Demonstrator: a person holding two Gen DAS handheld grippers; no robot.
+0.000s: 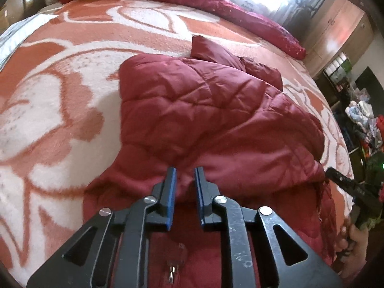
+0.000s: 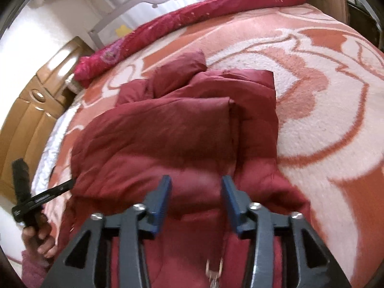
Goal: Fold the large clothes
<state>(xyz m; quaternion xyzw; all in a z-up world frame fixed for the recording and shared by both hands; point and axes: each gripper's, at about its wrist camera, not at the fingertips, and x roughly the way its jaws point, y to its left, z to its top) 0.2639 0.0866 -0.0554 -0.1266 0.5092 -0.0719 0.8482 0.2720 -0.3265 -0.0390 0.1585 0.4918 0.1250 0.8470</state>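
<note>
A dark red quilted puffer jacket point(image 1: 204, 110) lies partly folded on the bed, its sleeves tucked over the body; it also shows in the right wrist view point(image 2: 172, 129). My left gripper point(image 1: 185, 175) hovers at the jacket's near edge, its blue pads a narrow gap apart with a bulge of fabric between them. My right gripper point(image 2: 195, 184) is open above the near edge of the jacket, nothing between its pads. A metal zipper pull point(image 2: 212, 271) shows below it.
The bed carries an orange and white floral blanket point(image 1: 60, 100). A crimson duvet point(image 1: 216, 4) lies rolled along the far side. Wooden wardrobes point(image 2: 31, 110) stand beside the bed. Shelves with clutter point(image 1: 364, 120) stand at the right. The other hand-held gripper point(image 1: 348, 184) shows at the edge.
</note>
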